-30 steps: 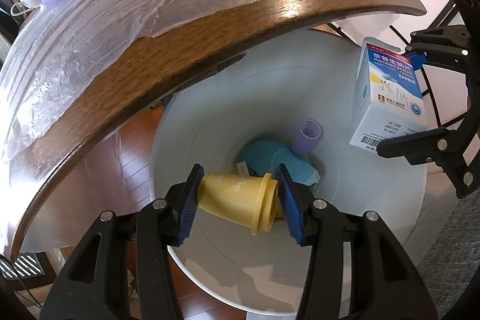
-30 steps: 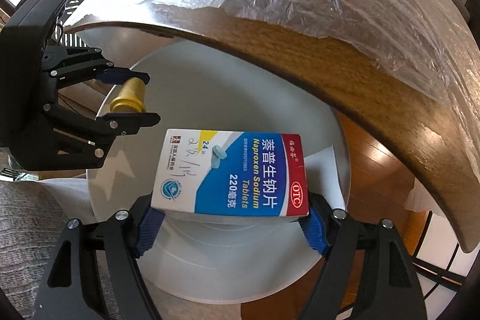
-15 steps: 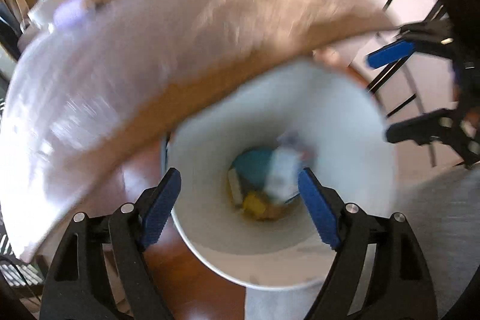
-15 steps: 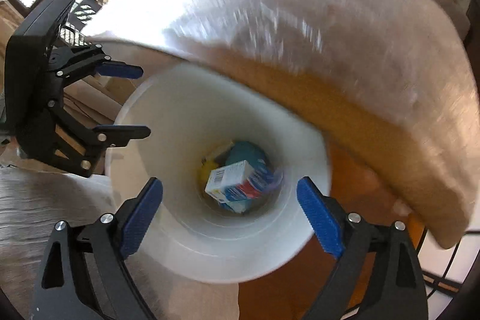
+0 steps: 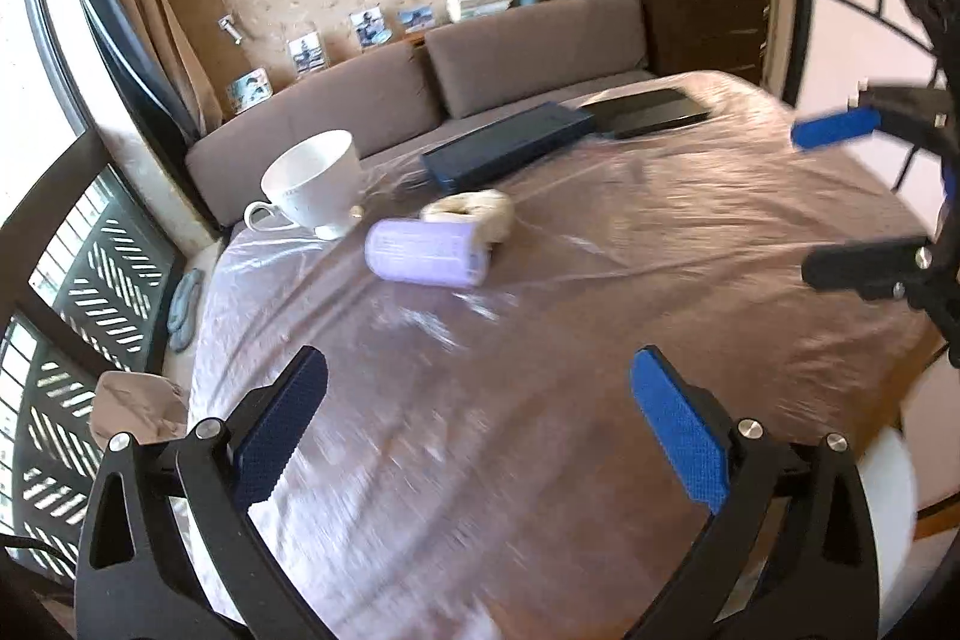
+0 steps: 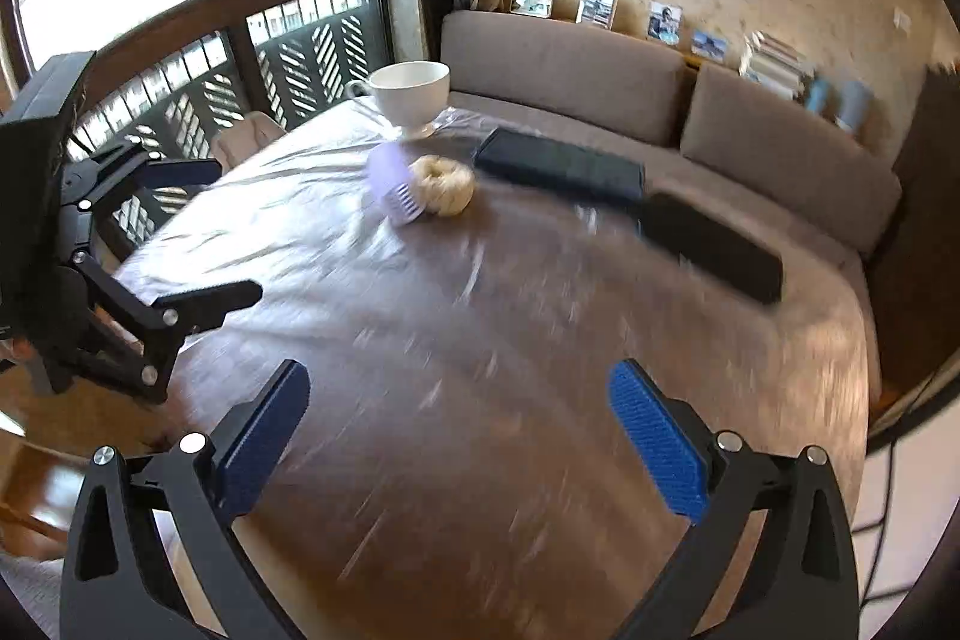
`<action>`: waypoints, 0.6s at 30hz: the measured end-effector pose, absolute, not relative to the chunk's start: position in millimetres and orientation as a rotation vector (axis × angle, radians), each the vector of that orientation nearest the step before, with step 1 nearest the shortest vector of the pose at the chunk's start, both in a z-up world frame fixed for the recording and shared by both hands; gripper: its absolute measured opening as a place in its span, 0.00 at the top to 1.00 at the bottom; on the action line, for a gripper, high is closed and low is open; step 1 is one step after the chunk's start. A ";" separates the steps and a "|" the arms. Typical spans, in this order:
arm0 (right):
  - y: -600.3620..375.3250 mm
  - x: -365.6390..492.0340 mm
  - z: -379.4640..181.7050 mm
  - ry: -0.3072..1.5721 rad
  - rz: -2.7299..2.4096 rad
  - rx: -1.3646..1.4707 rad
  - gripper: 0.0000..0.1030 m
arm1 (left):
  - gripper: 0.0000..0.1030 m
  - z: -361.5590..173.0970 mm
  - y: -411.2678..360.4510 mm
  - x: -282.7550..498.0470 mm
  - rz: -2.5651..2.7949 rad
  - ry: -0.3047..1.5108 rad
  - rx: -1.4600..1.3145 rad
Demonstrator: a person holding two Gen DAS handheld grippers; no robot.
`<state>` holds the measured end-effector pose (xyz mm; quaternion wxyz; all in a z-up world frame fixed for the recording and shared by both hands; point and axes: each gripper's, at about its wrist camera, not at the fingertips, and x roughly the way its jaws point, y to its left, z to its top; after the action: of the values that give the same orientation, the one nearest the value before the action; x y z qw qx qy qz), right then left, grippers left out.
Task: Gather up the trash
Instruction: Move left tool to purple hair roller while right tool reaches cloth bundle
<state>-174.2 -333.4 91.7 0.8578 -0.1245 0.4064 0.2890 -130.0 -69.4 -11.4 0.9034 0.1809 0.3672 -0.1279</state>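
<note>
A lilac hair roller [image 5: 426,253] lies on its side on the film-covered round table [image 5: 540,370], touching a cream ring-shaped scrunchie [image 5: 471,214]. In the right wrist view the roller [image 6: 393,187] and scrunchie [image 6: 444,184] sit at the table's far side. My left gripper [image 5: 477,388] hovers above the near part of the table, its jaws opening with nothing between them. My right gripper [image 6: 459,394] does the same, jaws opening and empty. Each shows in the other's view: the right gripper [image 5: 810,199] at the right edge, the left gripper [image 6: 222,232] at the left.
A white cup [image 5: 315,184] stands at the far left of the table. A dark blue flat case [image 5: 510,145] and a black flat case [image 5: 648,109] lie at the back. The white bin's rim [image 5: 894,508] shows at lower right. A grey sofa [image 6: 564,64] runs behind.
Both grippers let go over the white bin: the yellow cup and the medicine box dropped in. Both then rose and tilted up, so the tabletop fills the views.
</note>
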 end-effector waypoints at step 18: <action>-236.3 -38.1 27.0 1.005 0.848 -0.311 0.08 | 0.01 -31.2 -28.4 -19.8 -0.409 0.836 0.366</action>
<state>-38.1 -236.3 27.0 0.7805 -0.1440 0.4650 0.3923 -19.8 -28.4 -31.2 0.8776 0.1754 0.4008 -0.1961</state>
